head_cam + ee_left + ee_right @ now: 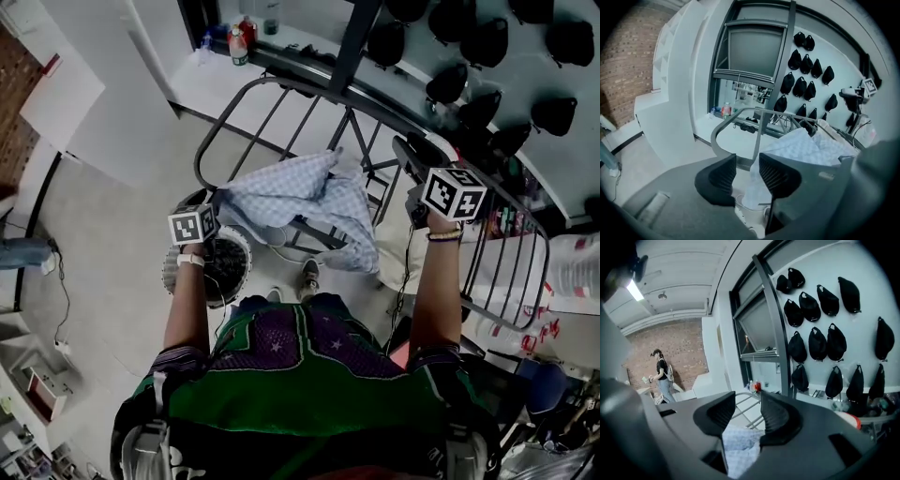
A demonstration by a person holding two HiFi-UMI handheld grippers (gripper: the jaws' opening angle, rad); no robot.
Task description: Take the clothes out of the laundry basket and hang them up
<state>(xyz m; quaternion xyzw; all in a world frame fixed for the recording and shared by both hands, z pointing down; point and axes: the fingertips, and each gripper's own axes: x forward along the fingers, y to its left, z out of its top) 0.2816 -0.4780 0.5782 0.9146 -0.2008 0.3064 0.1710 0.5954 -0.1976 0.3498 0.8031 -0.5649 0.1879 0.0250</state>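
Looking down in the head view, the checked cloth (300,202) sits draped over the rack (759,129) about mid-frame, bunched up top and hanging down on the near side; so it's on the rack, not in the basket (242,272). The basket is the round one at lower left of the cloth, down on the floor, white rim, dark inside; can't tell if anything's in it.

Left hand-held gripper (747,163) is at the cloth's left edge, right above the basket; in its own view the jaws stand apart with a fair gap, and the cloth's edge shows through that gap, just by the right-hand jaw; pads aren't pinching it as far as I can see, so it's open and holding nothing.

Right hand-held gripper (747,399) is over at the right of the head view, near the rack's far rail and clear of the cloth; jaws about as wide as the left's, nothing between them; the cloth only shows below them in that view.

Other stuff: a bunch of black caps (820,301) hung on the pale wall at upper right; a few bottles (239,42) on a ledge at the top of the head view; a shoe (309,274) poking out under the cloth; and a person (661,369) standing by the brick wall far left in the right gripper view.
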